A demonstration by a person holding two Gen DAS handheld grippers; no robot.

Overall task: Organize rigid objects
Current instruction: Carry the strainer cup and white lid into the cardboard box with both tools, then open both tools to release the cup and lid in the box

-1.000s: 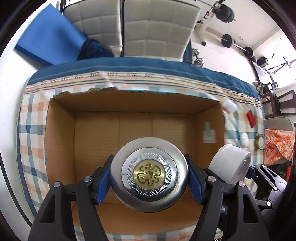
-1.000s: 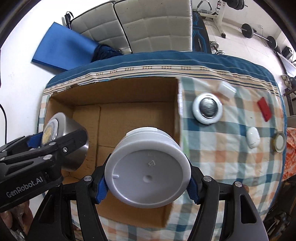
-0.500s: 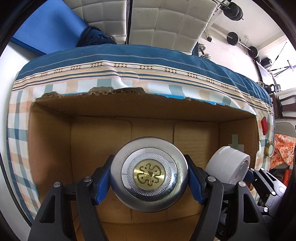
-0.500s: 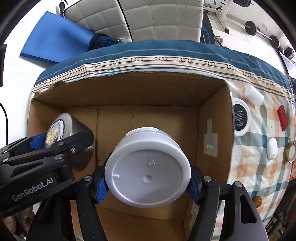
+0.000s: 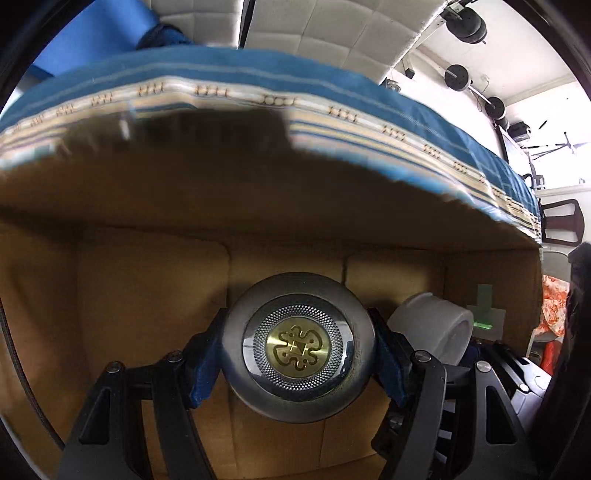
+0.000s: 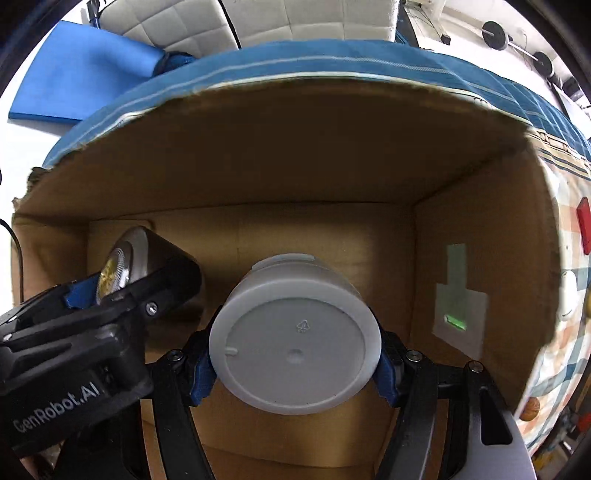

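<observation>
My left gripper (image 5: 297, 347) is shut on a round silver tin (image 5: 297, 345) with a gold emblem, held low inside the open cardboard box (image 5: 147, 295). My right gripper (image 6: 295, 339) is shut on a white plastic jar (image 6: 295, 339), also inside the box (image 6: 332, 166), to the right of the left gripper. The white jar (image 5: 432, 328) shows to the right in the left wrist view. The silver tin (image 6: 125, 262) and left gripper show at the left in the right wrist view.
The box stands on a checked cloth with a blue border (image 6: 369, 55). A tape patch (image 6: 460, 310) is on the box's right wall. A red block (image 6: 584, 225) and small items lie on the cloth right of the box. White cushions (image 5: 332, 33) are behind.
Both grippers have moved forward and down into the box with their objects; the box walls now fill both views.
</observation>
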